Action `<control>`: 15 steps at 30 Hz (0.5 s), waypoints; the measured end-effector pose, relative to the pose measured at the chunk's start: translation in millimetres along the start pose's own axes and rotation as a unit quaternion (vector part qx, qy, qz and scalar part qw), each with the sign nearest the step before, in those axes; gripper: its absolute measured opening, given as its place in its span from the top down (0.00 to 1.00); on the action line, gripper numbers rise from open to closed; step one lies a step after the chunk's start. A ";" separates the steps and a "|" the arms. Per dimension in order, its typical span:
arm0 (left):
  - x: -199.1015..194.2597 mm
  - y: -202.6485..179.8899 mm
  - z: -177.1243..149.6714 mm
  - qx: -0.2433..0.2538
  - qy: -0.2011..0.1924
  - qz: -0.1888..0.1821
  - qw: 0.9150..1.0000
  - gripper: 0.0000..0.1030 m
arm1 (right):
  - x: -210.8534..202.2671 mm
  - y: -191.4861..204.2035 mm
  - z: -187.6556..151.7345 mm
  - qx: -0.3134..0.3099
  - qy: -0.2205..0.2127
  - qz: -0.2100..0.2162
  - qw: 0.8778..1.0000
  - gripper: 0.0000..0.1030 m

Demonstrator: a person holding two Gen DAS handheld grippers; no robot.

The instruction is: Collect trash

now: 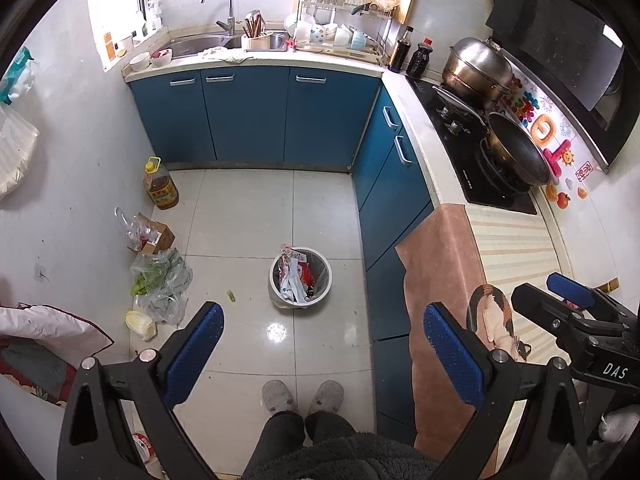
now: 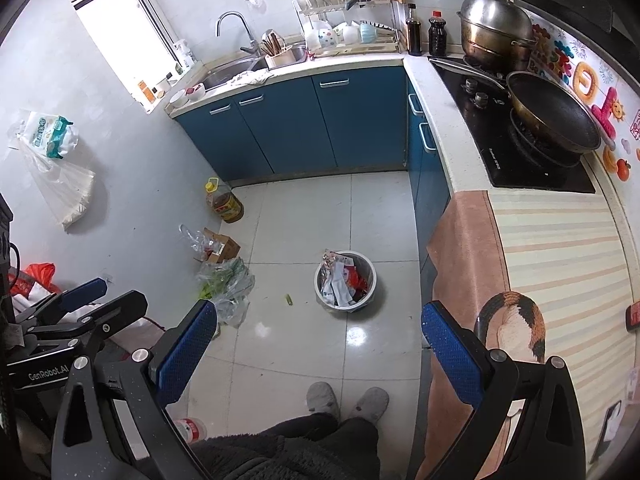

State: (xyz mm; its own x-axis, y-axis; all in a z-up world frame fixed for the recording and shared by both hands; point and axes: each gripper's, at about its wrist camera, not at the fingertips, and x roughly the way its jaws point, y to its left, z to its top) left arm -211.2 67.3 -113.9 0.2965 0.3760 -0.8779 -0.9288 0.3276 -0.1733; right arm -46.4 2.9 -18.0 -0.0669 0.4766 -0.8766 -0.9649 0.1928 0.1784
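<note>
A small white trash bin (image 1: 300, 281) (image 2: 345, 281) stands in the middle of the tiled kitchen floor, full of wrappers and paper. A small green scrap (image 1: 231, 295) (image 2: 288, 300) lies on the tile to its left. Crumpled clear plastic bags with greens (image 1: 164, 280) (image 2: 226, 280) lie along the left wall. My left gripper (image 1: 322, 322) is held high above the floor, open and empty, the bin between its fingers in view. My right gripper (image 2: 318, 322) is likewise open and empty, held beside the left one. Each gripper shows at the edge of the other's view.
A yellow oil bottle (image 1: 160, 186) and an open cardboard box (image 1: 154, 232) stand by the left wall. Blue cabinets (image 1: 248, 116) line the back and right. A cloth-covered counter (image 2: 560, 264) is at right, with a stove and wok (image 2: 552, 120). A person's slippers (image 1: 302, 396) stand below.
</note>
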 end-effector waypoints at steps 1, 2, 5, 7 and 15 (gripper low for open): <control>0.2 0.6 0.3 0.000 0.000 -0.001 1.000 0.01 | 0.5 0.3 0.0 0.000 0.001 0.000 1.000 0.00; -0.1 0.6 0.1 0.000 0.000 0.000 1.000 0.01 | 1.0 0.3 -0.1 0.000 0.002 0.000 1.000 0.00; -0.5 0.9 0.1 0.000 0.000 -0.001 1.000 0.01 | 1.7 0.3 0.2 0.001 0.003 0.001 1.000 0.00; -0.3 1.1 0.2 -0.001 0.000 -0.002 1.000 0.01 | 1.5 0.0 0.0 0.002 0.003 0.001 1.000 0.00; -0.7 1.0 3.6 0.005 0.004 -0.008 1.000 0.01 | 2.1 -1.6 -0.1 0.004 0.004 0.000 1.000 0.00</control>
State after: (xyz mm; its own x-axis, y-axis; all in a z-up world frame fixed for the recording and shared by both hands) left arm -211.5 70.5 -111.9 0.3097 0.3632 -0.8787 -0.9215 0.3422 -0.1834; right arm -45.0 3.5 -20.1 -0.0682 0.4697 -0.8802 -0.9630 0.1995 0.1811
